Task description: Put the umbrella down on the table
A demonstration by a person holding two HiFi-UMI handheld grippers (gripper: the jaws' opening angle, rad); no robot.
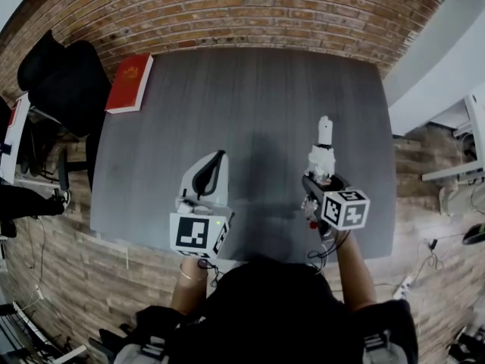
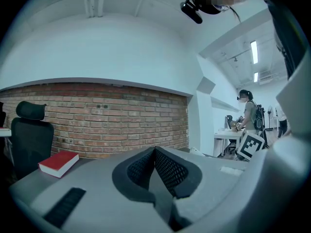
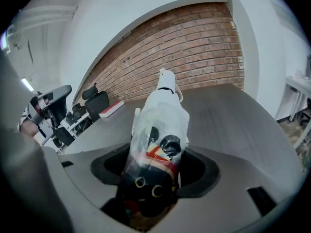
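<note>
A folded umbrella (image 3: pixel 160 130) in a clear plastic sleeve, white at its far end and dark with red and yellow print near the jaws, is held in my right gripper (image 3: pixel 154 171), which is shut on it. In the head view the umbrella (image 1: pixel 321 154) sticks out forward over the right part of the grey table (image 1: pixel 242 105), above its surface. My left gripper (image 1: pixel 211 174) hovers over the table's near middle, jaws together with nothing between them; in the left gripper view its black pads (image 2: pixel 165 169) meet at the tip.
A red book (image 1: pixel 130 83) lies at the table's far left corner, next to a black office chair (image 1: pixel 64 82). A brick wall (image 1: pixel 250 6) runs behind the table. A person stands at a desk far to the right in the left gripper view.
</note>
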